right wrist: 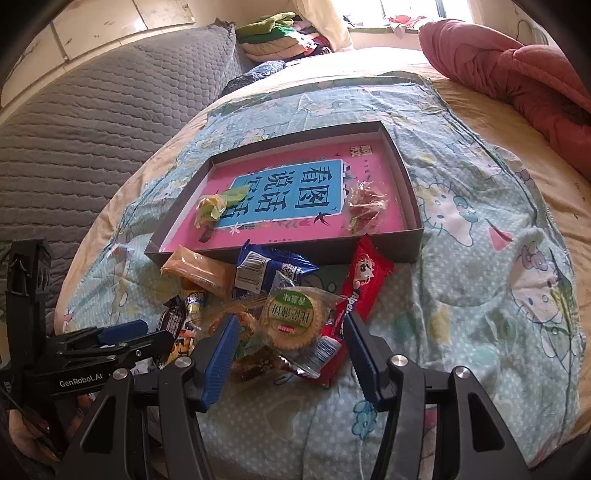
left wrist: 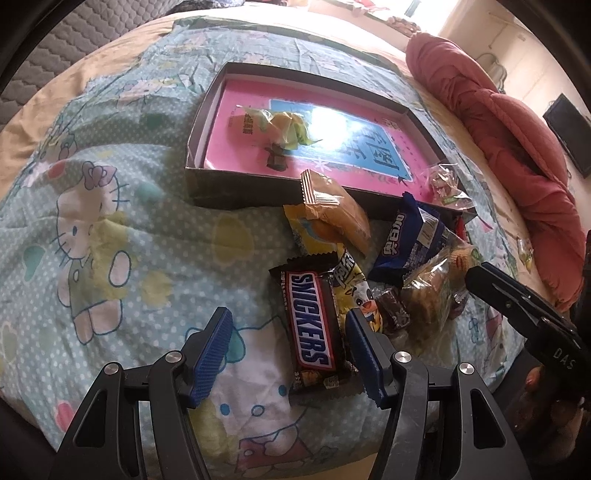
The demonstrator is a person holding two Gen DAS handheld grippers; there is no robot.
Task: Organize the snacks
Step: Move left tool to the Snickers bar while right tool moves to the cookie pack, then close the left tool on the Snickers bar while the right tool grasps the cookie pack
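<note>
Blue-padded left gripper (left wrist: 290, 354) hangs with fingers apart over the Snickers bar (left wrist: 309, 322), the snack pile (left wrist: 388, 258) trailing toward 1 o'clock below the shallow box (left wrist: 207, 122). Right gripper (right wrist: 290, 360), likewise spread and holding nothing, straddles a round biscuit pack (right wrist: 293, 317). Only the right view shows the red Alpenliebe wrapper (right wrist: 364, 280) and the box's printed title the right way round; the Snickers label reads only in the left view.

A bed (right wrist: 480, 295) under a cartoon-cat sheet fills the frame. Grey quilted headboard (right wrist: 92, 122) at upper left, red duvet (right wrist: 517, 74) upper right, bright window (right wrist: 406, 11) at top.
</note>
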